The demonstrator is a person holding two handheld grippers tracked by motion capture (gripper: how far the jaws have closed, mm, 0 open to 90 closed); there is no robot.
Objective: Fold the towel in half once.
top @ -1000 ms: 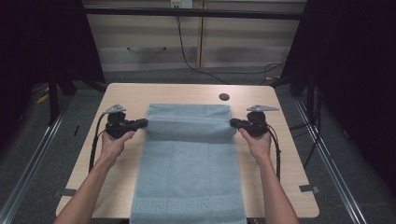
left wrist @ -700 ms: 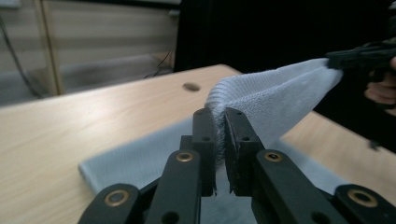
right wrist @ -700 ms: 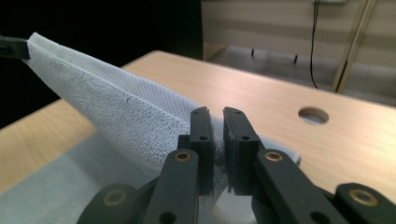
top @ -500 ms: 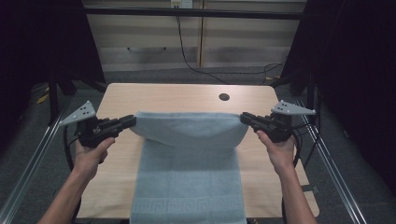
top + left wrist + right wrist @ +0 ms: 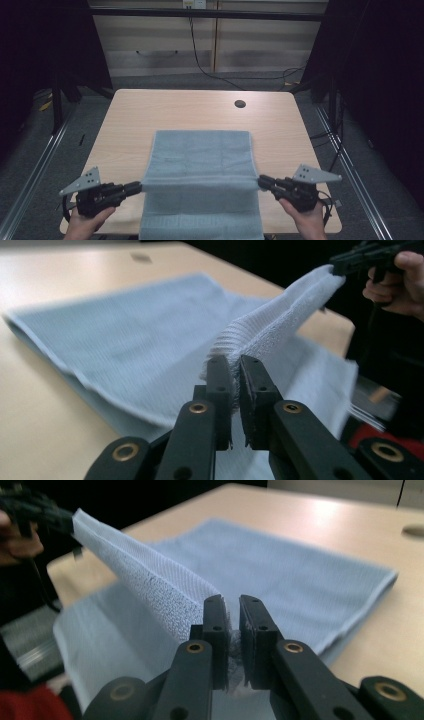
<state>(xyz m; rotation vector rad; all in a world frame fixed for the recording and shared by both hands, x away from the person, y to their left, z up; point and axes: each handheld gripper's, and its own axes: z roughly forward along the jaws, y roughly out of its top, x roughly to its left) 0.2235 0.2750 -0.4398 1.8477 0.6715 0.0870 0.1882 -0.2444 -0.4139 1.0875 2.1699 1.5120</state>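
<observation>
High view: pale blue terry towel (image 5: 200,165) folded on light wooden counter (image 5: 150,110); left gripper (image 5: 136,187) and right gripper (image 5: 264,181) hold raised edge taut near front.
Left gripper view: jaws clamped on towel corner (image 5: 235,347).
Right gripper view: jaws pinch opposite corner (image 5: 220,605).
Risk: uneven pull skews fold; shallow pinch lets corner slip.

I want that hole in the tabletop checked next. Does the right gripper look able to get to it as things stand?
Probably not yet: the right gripper is shut on the towel, and the hole lies far off.
</observation>
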